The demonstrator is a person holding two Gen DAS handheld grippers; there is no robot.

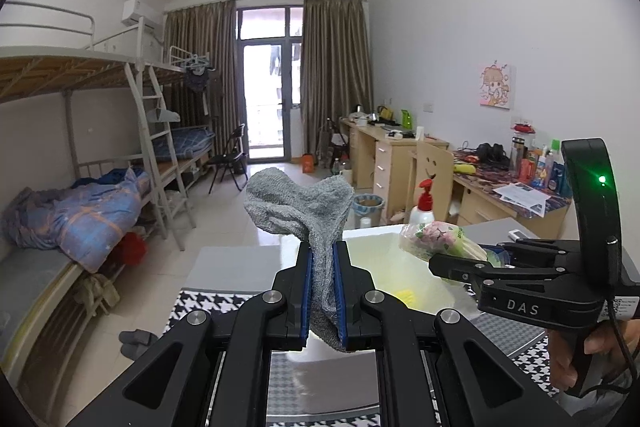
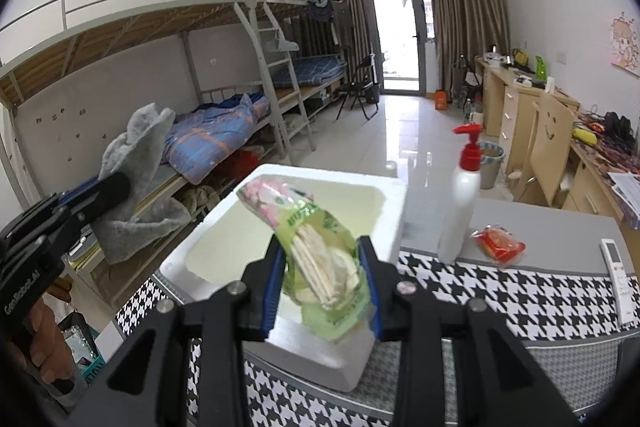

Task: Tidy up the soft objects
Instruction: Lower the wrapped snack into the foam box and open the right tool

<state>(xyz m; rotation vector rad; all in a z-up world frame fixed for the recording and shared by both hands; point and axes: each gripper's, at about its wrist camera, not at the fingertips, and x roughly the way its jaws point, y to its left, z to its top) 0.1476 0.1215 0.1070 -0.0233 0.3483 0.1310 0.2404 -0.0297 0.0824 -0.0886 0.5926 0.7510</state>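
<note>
your left gripper (image 1: 323, 291) pinches a limp, light grey towel (image 1: 298, 205) mid-fold while your right gripper (image 2: 323, 287) clamps a crinkly, slippery tissue pack (image 2: 316, 251) above the white foam box (image 2: 384, 187).

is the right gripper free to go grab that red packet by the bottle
Probably not yet: the right gripper is shut on a green bag. The red packet lies uncovered on the table, beside the bottle.

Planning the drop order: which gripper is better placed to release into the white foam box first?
Right, probably. The right gripper holds the green tissue pack directly above the white foam box; the left gripper holds the grey towel beside its edge.
</note>
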